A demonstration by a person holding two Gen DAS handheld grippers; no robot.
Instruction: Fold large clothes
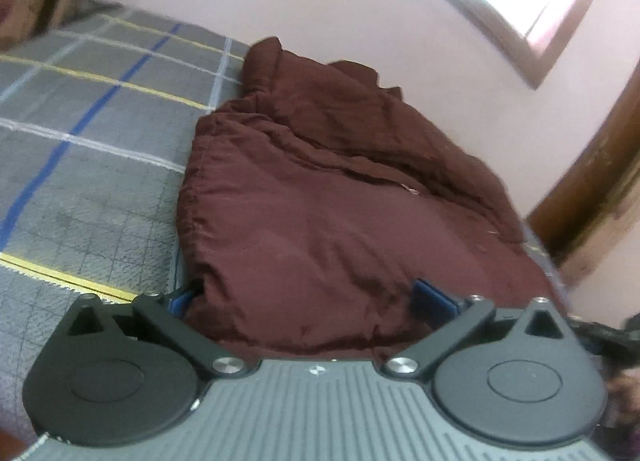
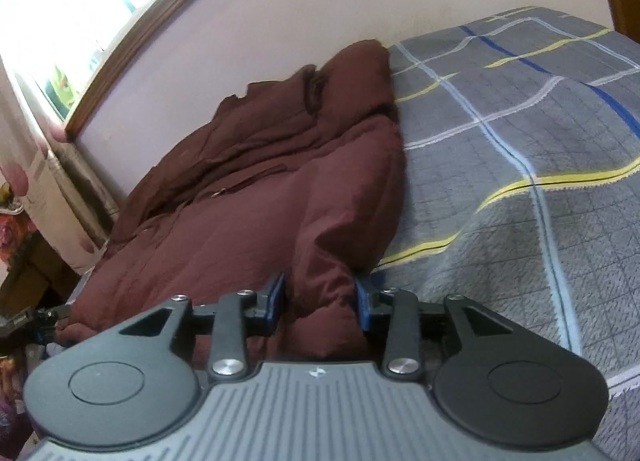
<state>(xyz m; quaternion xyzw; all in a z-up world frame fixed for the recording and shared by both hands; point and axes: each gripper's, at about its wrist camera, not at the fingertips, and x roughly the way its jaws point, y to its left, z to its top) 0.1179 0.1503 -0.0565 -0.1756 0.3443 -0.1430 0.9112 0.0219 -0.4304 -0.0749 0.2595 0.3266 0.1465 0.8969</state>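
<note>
presently: maroon padded jacket [image 1: 320, 197] on bed [image 1: 100, 149]; soft, bulky, likely slippery. left gripper [image 1: 312, 295] jaws wide astride hem; right gripper [image 2: 320, 297] jaws pinching hem corner.

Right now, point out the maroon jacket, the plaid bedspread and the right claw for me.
maroon jacket [image 2: 256, 197]: right wrist view, on its padded front panel.
plaid bedspread [image 2: 540, 133]: right wrist view, on bare grey fabric.
right claw [image 2: 320, 299]: right wrist view, midway between its blue fingertips.
</note>
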